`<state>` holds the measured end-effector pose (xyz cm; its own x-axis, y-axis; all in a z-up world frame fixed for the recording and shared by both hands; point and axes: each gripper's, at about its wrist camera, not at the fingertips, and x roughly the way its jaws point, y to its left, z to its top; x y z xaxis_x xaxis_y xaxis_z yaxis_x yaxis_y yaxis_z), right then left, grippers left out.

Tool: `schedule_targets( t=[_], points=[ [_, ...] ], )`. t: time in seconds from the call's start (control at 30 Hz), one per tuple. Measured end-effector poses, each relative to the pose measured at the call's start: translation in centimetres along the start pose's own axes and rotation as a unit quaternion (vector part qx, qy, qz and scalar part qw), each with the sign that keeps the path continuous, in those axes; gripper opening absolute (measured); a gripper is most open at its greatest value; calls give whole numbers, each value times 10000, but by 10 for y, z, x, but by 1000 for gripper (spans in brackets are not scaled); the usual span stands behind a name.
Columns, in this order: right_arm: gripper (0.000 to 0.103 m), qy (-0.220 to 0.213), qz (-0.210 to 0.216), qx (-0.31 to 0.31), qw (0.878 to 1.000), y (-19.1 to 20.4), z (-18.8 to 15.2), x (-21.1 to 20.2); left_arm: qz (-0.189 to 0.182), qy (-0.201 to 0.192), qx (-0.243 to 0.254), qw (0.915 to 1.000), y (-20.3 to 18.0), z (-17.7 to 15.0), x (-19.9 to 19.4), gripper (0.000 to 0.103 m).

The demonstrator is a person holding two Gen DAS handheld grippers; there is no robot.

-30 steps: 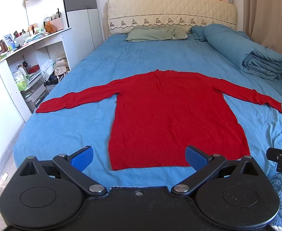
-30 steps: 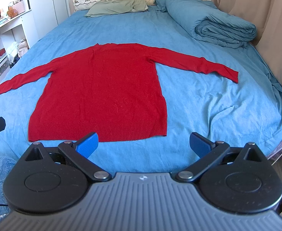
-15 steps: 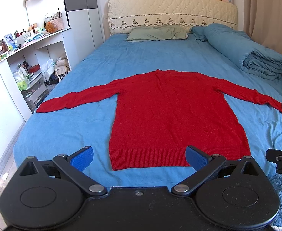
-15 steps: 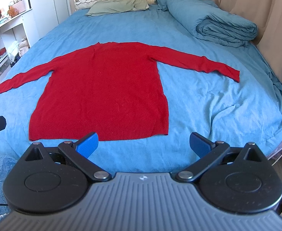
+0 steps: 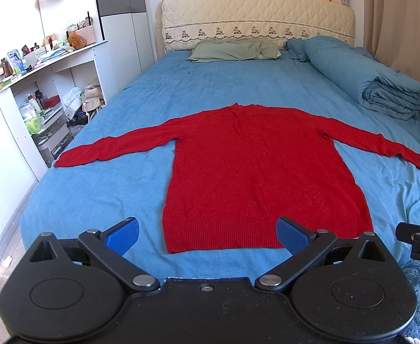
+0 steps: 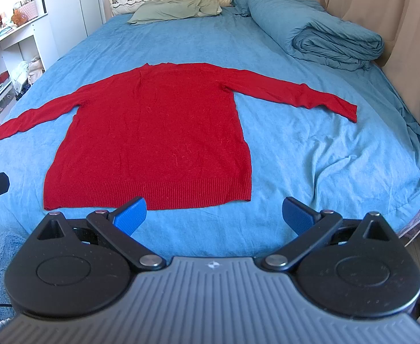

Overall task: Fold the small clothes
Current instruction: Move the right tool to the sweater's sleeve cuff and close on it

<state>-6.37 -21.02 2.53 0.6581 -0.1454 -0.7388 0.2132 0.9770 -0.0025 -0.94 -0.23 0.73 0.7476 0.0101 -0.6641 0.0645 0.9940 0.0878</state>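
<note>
Red sweater (image 5: 255,172) lying flat on blue bed (image 5: 101,189), unfolded, both sleeves spreading out sideways, hem nearest cameras. Left gripper (image 5: 207,236) hovering near hem, jaws spread wide, gripping nothing. Right gripper (image 6: 214,216) hovering near hem's right corner, jaws likewise released. Duvet (image 6: 324,34) sitting rolled at far right.

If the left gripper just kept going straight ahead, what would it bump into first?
Probably the red sweater: its ribbed hem lies right beyond the open left gripper, spread flat on the blue bed. Depth is hard to judge, so it might touch the bedsheet first.
</note>
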Motion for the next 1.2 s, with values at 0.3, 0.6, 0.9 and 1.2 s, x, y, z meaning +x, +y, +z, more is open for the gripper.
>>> schedule_targets(
  t=[0.3, 0.6, 0.9, 1.2],
  points=[
    [103, -7, 1, 8, 10000, -1, 0, 0, -17, 4, -10, 10000, -1, 1, 0, 103],
    [103, -123, -185, 251, 9994, -16, 23, 7, -346, -37, 160, 9993, -17, 43, 35, 103],
    [103, -407, -958, 777, 9915, -82, 98, 72, -797, -135, 554, 9952, -76, 145, 141, 103],
    [103, -163, -1538, 1666, 9738, -168, 156, 209, -1220, 306, 744, 9893, -157, 214, 293, 103]
  ],
)
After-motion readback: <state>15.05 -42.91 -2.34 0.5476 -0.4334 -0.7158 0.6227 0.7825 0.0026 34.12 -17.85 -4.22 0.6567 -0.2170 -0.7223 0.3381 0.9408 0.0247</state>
